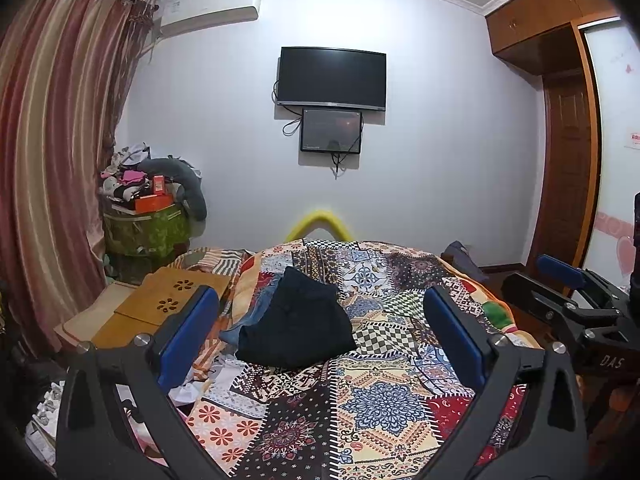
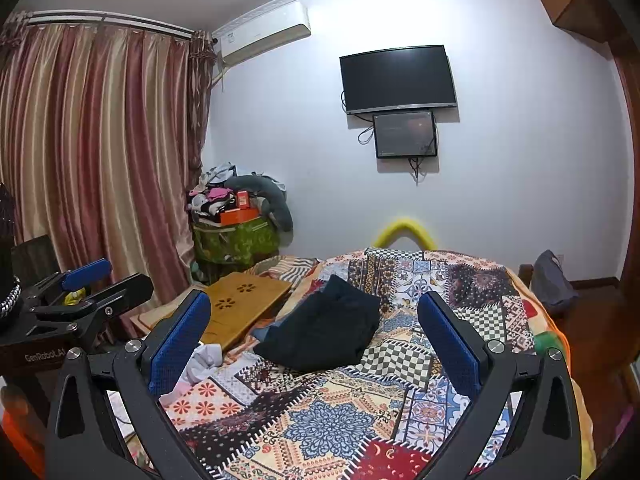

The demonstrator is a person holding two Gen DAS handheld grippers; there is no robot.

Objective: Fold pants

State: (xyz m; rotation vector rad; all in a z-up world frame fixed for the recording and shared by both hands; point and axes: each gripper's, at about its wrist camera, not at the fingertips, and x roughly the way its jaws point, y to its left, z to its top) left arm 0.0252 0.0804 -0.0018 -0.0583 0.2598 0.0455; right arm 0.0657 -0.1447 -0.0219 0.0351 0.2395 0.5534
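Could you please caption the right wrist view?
Open right gripper faces dark pants on a patchwork bedspread.

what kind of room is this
Most likely a home bedroom: a bed under a patchwork quilt with dark pants on it, a wall-mounted TV, and striped curtains.

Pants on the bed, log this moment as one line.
pants: crumpled heap on quilt | left gripper: open, empty, apart | right gripper: open, empty, apart
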